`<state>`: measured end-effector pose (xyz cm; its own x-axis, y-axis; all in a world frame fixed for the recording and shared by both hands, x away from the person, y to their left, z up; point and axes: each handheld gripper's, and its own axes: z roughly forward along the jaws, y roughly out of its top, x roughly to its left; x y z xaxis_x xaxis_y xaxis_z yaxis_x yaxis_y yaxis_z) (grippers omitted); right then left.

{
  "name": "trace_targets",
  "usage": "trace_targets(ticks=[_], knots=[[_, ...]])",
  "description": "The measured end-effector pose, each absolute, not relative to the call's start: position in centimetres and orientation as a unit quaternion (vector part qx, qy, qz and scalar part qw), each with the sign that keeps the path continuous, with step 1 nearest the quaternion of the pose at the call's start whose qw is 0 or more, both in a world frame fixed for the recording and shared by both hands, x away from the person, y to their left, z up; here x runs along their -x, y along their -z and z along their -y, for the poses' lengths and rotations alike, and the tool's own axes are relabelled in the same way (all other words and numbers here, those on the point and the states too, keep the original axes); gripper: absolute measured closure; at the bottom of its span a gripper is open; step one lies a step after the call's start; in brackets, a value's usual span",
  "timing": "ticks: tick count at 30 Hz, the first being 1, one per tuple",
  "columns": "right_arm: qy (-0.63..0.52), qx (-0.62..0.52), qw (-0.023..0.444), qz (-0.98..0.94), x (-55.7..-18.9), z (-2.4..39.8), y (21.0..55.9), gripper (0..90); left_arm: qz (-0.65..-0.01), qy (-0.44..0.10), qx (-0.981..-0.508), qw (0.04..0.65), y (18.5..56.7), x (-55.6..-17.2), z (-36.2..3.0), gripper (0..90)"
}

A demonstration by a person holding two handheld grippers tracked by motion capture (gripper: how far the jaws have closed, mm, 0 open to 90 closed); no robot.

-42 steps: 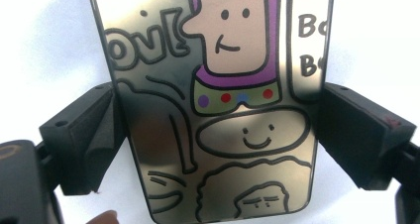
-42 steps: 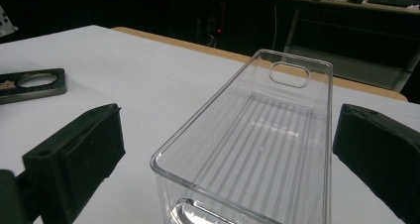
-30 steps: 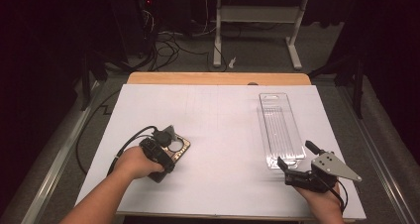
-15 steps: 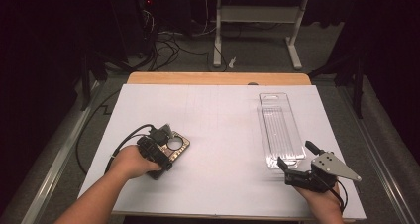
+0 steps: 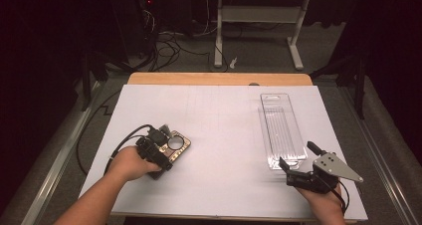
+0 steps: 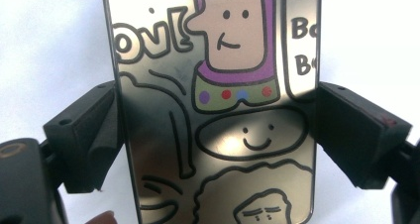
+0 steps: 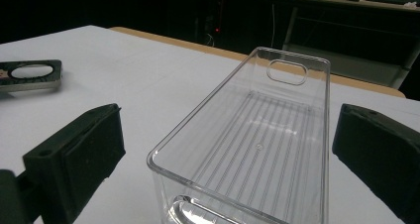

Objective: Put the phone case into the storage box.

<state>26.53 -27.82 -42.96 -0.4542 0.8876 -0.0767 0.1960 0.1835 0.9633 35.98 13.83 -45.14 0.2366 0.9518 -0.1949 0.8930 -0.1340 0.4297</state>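
Two black jaws of the left gripper sit hard against the long edges of the phone case, one pad on each side. From the left gripper view that reads as a grasp on the case, not a loose straddle. The case is a shiny mirror-finish one with cartoon doodles, and it lies flat on the tabletop toward the left edge, closer to the near-left corner than the far one. A fingertip shows at the bottom of that view, right by the case's near end.

Tips for doing this pick well, judging from the pictures: the case is thin and slick, so the person probably wants the pads square on the edges and low, near the paper, before lifting. A tilted grip on a mirror finish would likely let it pivot or pop out. Lifting straight up first, then travelling, seems safer than dragging it across the white sheet.

Over by the right edge, the right gripper has its jaws spread wide with nothing between the pads, parked just short of the near end of the clear bin. The bin runs lengthwise along the right edge, empty, open side up. If the case is headed there, that hand could steady the bin's near wall so the light plastic doesn't skate when the case goes in.
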Motion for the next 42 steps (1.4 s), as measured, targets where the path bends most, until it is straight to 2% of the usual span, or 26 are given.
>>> trace_targets(ticks=[18, 25, 34, 42], knots=[[-0.506, -0.394, 0.342, -0.687, -26.5, 27.8, 43.0, 0.5, -0.578, -0.048, -0.735, 0.352, 44.4, -34.4, -14.5, 12.4], [-0.506, -0.393, 0.342, -0.687, -26.6, 27.7, 43.0, 0.4, -0.563, -0.054, -0.711, 0.417, 44.0, -34.0, -14.6, 12.4], [-0.506, -0.395, 0.342, -0.687, -26.6, 27.9, 43.0, 0.5, -0.565, -0.046, -0.690, 0.449, 44.7, -33.9, -14.6, 12.4], [-0.506, -0.394, 0.344, -0.686, -26.6, 27.8, 43.0, 0.5, -0.556, -0.049, -0.658, 0.506, 45.0, -33.4, -14.5, 12.4]])
